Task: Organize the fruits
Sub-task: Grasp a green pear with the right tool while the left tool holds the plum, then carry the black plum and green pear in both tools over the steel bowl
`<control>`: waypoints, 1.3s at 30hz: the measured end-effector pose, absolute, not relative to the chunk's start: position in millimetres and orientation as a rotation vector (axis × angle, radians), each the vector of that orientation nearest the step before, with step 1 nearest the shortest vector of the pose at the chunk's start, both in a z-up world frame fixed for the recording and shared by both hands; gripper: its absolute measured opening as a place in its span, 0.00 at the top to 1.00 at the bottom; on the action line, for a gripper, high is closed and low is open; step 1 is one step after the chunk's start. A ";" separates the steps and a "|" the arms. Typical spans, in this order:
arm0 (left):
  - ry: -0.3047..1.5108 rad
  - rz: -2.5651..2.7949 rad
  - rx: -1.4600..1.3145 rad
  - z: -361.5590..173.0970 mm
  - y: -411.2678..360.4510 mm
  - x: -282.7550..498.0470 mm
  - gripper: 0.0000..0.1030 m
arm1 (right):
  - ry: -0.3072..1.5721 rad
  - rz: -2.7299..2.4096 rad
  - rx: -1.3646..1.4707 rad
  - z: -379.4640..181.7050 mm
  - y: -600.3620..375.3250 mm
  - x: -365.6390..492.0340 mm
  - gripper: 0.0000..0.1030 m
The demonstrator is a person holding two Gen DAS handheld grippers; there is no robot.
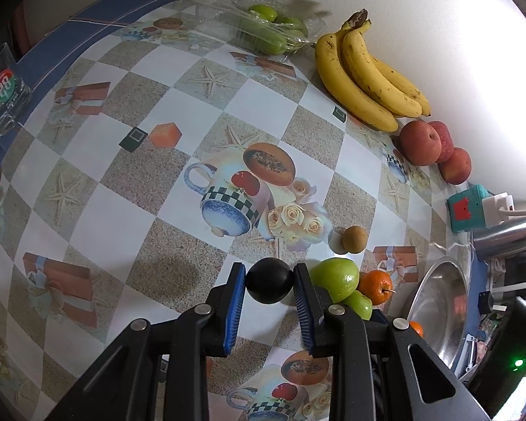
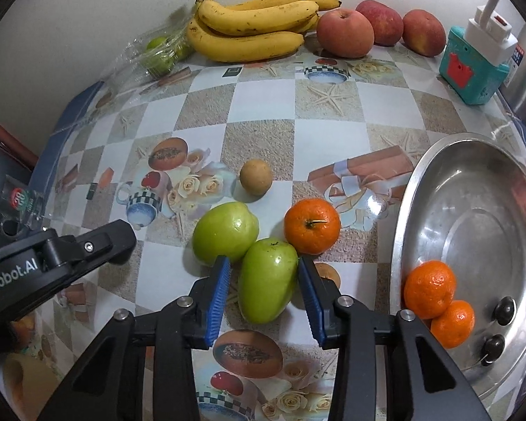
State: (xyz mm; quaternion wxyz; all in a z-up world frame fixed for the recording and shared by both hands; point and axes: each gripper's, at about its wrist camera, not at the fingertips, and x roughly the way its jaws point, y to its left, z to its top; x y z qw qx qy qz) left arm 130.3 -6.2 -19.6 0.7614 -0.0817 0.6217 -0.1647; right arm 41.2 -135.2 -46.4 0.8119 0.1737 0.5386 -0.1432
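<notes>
Jaws: left pinch a dark plum point(image 1: 269, 280), right flank a green fruit point(image 2: 267, 280)

Counting what's sitting out: three red apples point(image 2: 345, 33), four bananas in one bunch point(image 2: 252, 22), three oranges point(image 2: 312, 226), two loose green fruits point(image 2: 268, 279), one small brown fruit point(image 2: 256, 177), plus three small dark fruits point(image 2: 504, 310).

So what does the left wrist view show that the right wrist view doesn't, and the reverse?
Left wrist only: the left gripper clamped on a small dark round fruit.
Right wrist only: the right gripper straddling an elongated green fruit, plus two oranges and two dark fruits inside the steel bowl.
Both: yellow banana bunch, red apples, loose orange.
</notes>
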 end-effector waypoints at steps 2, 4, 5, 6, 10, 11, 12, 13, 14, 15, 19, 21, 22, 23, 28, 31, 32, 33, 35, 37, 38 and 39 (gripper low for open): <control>1.354 -0.360 -0.177 -19.8 -6.3 130.4 0.71 | 1.177 -0.312 0.349 -52.4 -131.6 44.2 0.60; 1.355 -0.361 -0.174 -20.1 -6.6 130.4 0.71 | 1.190 -0.313 0.349 -56.7 -131.6 45.4 0.60; 1.355 -0.361 -0.174 -20.3 -6.6 130.5 0.71 | 1.193 -0.312 0.356 -58.1 -132.4 45.5 0.60; 1.355 -0.361 -0.174 -20.4 -6.6 130.5 0.71 | 1.192 -0.312 0.358 -58.5 -132.9 45.1 0.61; 1.355 -0.360 -0.173 -20.7 -6.4 130.9 0.71 | 1.190 -0.312 0.360 -58.1 -134.0 43.9 0.61; 1.355 -0.359 -0.172 -20.6 -6.6 130.9 0.71 | 1.191 -0.312 0.360 -58.0 -134.0 43.9 0.61; 1.355 -0.359 -0.172 -20.6 -6.6 130.9 0.71 | 1.190 -0.312 0.360 -57.9 -134.0 43.7 0.61; 1.355 -0.359 -0.171 -20.9 -6.5 131.1 0.71 | 1.189 -0.311 0.363 -57.7 -134.3 42.9 0.61; 1.355 -0.358 -0.171 -20.8 -6.6 131.1 0.71 | 1.188 -0.311 0.367 -57.7 -134.7 42.6 0.61; 1.355 -0.357 -0.170 -20.8 -6.6 131.1 0.71 | 1.187 -0.310 0.374 -57.7 -135.8 42.1 0.61; 1.355 -0.355 -0.166 -21.1 -7.4 131.2 0.71 | 1.189 -0.299 0.394 -55.8 -137.6 38.3 0.61; 1.355 -0.354 -0.165 -21.4 -7.0 131.1 0.71 | 1.188 -0.289 0.405 -54.8 -137.6 36.9 0.61; 1.355 -0.353 -0.164 -21.4 -7.5 131.2 0.71 | 1.187 -0.285 0.411 -53.9 -137.1 35.9 0.61; 1.354 -0.351 -0.164 -21.4 -7.3 131.3 0.71 | 1.185 -0.282 0.417 -53.3 -137.0 35.2 0.61; 1.350 -0.342 -0.161 -21.4 -6.7 131.9 0.71 | 1.171 -0.276 0.462 -47.6 -139.2 29.3 0.61; 1.348 -0.340 -0.158 -20.7 -6.8 131.6 0.71 | 1.156 -0.272 0.486 -43.3 -141.4 26.0 0.61; 1.346 -0.339 -0.157 -20.3 -6.6 131.6 0.71 | 1.149 -0.271 0.494 -41.0 -142.4 24.5 0.61; 1.344 -0.339 -0.157 -19.8 -6.6 131.5 0.71 | 1.143 -0.269 0.501 -38.9 -143.5 22.9 0.61; 1.340 -0.339 -0.155 -18.4 -6.4 131.5 0.71 | 1.124 -0.264 0.514 -32.6 -144.9 20.1 0.61; 1.336 -0.339 -0.153 -17.4 -6.2 131.5 0.71 | 1.099 -0.263 0.521 -24.2 -147.0 16.7 0.61; 1.334 -0.338 -0.153 -16.8 -6.1 131.6 0.71 | 1.087 -0.262 0.524 -19.9 -148.1 15.2 0.61; 1.332 -0.337 -0.152 -16.2 -5.7 131.7 0.71 | 1.075 -0.262 0.527 -15.7 -149.1 13.5 0.61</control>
